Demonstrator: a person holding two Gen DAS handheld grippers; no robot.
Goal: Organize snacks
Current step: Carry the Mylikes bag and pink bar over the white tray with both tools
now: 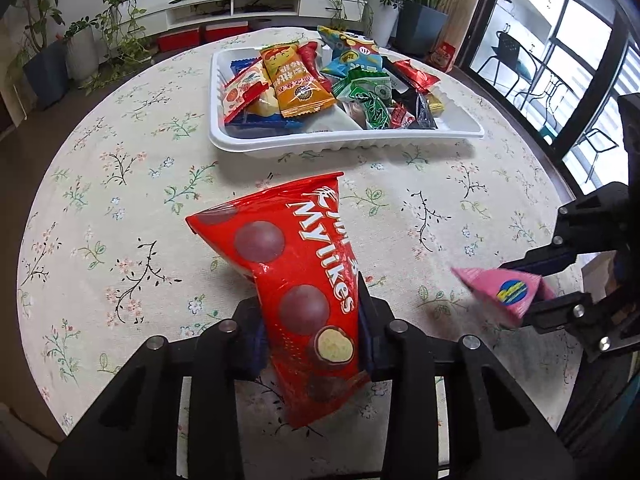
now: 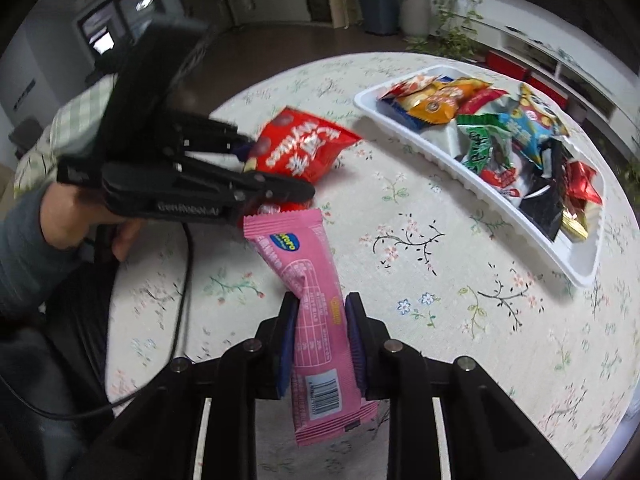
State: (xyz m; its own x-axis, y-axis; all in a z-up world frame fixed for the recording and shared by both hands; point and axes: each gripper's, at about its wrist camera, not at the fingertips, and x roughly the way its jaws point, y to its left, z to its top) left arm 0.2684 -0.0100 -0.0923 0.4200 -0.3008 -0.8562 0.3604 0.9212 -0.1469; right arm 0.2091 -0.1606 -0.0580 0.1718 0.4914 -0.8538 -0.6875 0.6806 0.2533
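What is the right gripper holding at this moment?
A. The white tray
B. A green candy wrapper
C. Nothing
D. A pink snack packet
D: the right gripper has its jaws closed on the pink snack packet, held above the table.

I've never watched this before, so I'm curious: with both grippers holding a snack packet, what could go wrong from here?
The left gripper pinches the red bag near its lower end, so the bag may sag or slip. The right gripper holds the pink packet by a narrow strip; it could twist loose. The white tray is already heaped, so added packets might slide over its rim.
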